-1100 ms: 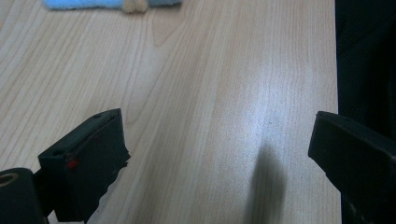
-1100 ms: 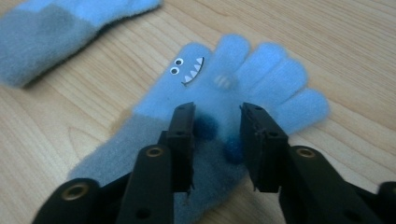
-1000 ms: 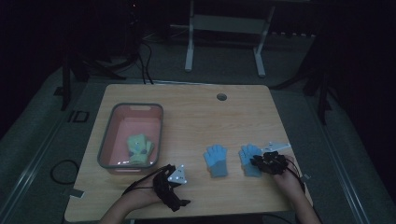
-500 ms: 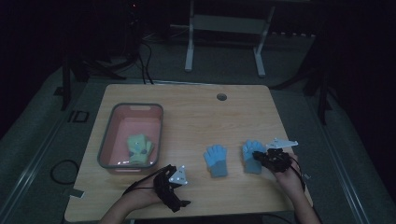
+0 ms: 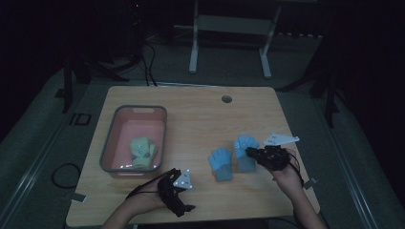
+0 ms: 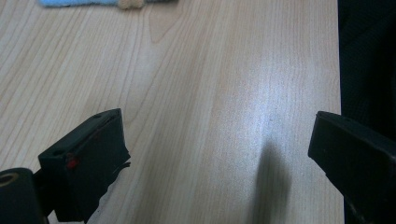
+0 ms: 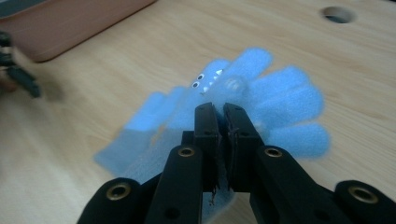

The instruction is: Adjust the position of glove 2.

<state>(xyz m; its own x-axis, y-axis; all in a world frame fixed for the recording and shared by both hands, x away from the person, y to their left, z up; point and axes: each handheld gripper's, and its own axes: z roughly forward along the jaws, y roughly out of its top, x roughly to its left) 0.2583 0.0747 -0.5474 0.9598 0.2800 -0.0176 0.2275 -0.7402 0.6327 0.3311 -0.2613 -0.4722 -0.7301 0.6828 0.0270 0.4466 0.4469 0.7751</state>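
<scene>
Up close, right gripper (image 7: 222,112) pinched on blue glove (image 7: 280,100), left gripper (image 6: 219,154) wide open, empty over table (image 6: 210,70).

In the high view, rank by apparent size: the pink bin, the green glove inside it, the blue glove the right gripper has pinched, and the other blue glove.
1. Pink bin, clearly largest.
2. The two blue gloves: the free one and the pinched one look alike; the right gripper covers part of the latter.
3. Green glove, slightly smaller, though crumpled.
</scene>
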